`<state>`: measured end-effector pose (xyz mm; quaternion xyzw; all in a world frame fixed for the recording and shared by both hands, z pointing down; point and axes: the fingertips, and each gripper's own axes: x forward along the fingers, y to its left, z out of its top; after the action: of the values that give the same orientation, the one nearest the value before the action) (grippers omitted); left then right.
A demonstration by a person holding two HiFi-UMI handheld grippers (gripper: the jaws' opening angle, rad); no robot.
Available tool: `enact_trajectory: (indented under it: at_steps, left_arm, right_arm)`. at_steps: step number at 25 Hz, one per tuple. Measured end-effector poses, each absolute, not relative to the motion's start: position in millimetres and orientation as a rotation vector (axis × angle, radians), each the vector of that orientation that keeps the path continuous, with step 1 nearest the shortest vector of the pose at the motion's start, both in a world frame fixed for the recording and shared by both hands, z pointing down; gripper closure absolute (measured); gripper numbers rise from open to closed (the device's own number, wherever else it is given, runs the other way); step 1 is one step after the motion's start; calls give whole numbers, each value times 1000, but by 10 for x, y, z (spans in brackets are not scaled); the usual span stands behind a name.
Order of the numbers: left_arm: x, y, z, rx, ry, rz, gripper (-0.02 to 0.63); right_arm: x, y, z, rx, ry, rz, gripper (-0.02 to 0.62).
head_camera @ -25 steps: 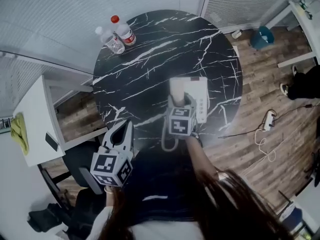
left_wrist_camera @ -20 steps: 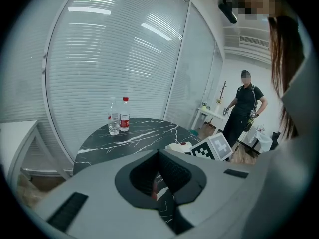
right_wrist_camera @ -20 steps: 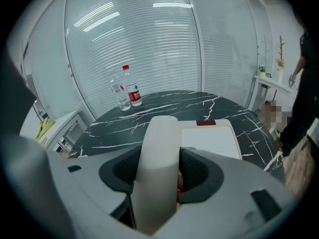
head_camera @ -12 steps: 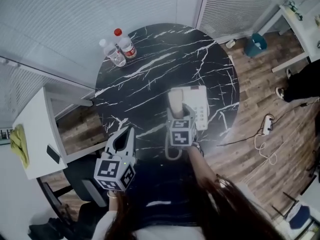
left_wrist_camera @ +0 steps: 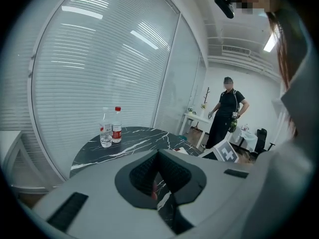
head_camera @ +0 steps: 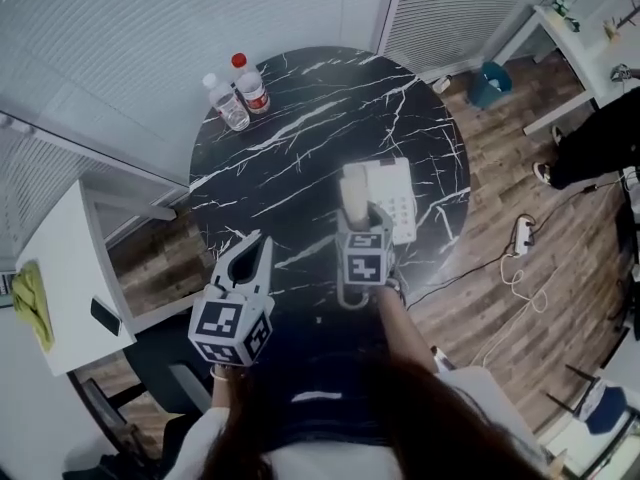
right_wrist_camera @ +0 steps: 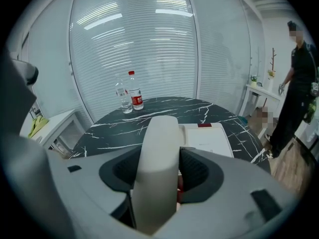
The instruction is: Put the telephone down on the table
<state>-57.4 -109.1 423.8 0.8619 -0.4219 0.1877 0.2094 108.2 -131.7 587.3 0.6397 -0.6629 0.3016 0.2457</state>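
1 gripper matters: our right gripper (head_camera: 362, 226) is clamped on the handset (head_camera: 353, 188), long axis pointing straight ahead, at the left edge of the base (head_camera: 400, 200) on the table (head_camera: 300, 128). Our left gripper (head_camera: 248, 251), jaws together and empty, hangs well apart.

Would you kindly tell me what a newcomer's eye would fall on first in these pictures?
The right hand-held gripper stands out first, shut on a white handset at the left side of the telephone base. Both are near the front of a round black marble table with white veins. Two water bottles stand together at its far edge.
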Motion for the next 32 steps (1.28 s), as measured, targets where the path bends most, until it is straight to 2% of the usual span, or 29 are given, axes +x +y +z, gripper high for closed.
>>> enact_trajectory:
  at_steps: [32]
  left_arm:
    - [-1236,-1082,4144,2406,-1171,424,604]
  right_arm:
    - [428,-1349,5744,1690,-1818,761,357]
